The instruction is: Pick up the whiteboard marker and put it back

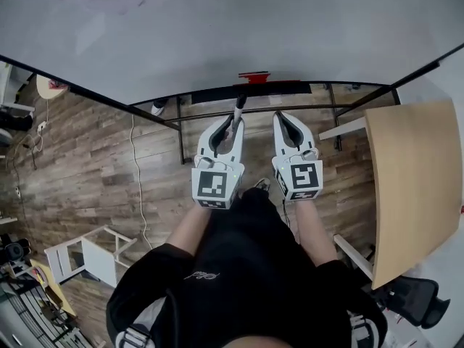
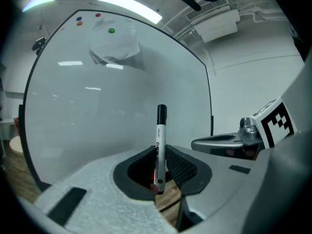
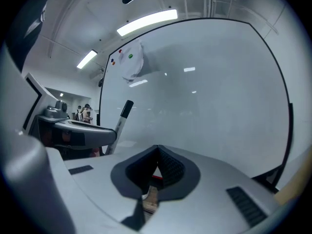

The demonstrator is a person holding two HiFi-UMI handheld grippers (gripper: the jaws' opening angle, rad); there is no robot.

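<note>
A whiteboard is seen across the top of the head view, with a wooden floor below it and a light wooden desk at the right edge. A red object is located on the ledge at the board's lower edge; its type cannot be determined.

The left gripper is clamped on the whiteboard marker. The marker is held upright between the jaws, black cap uppermost, in front of the board. The jaws of the right gripper are closed together with nothing between them; this gripper is positioned just beside the left one.

Dark print is carried along the white barrel of the marker, but it is too small to be read. Only black-and-white square patterns are carried on the gripper cubes.

A pale sheet and three small magnets, green, red and blue, are shown on the board in the gripper views only. The floor and desk are shown fully in the head view only.
</note>
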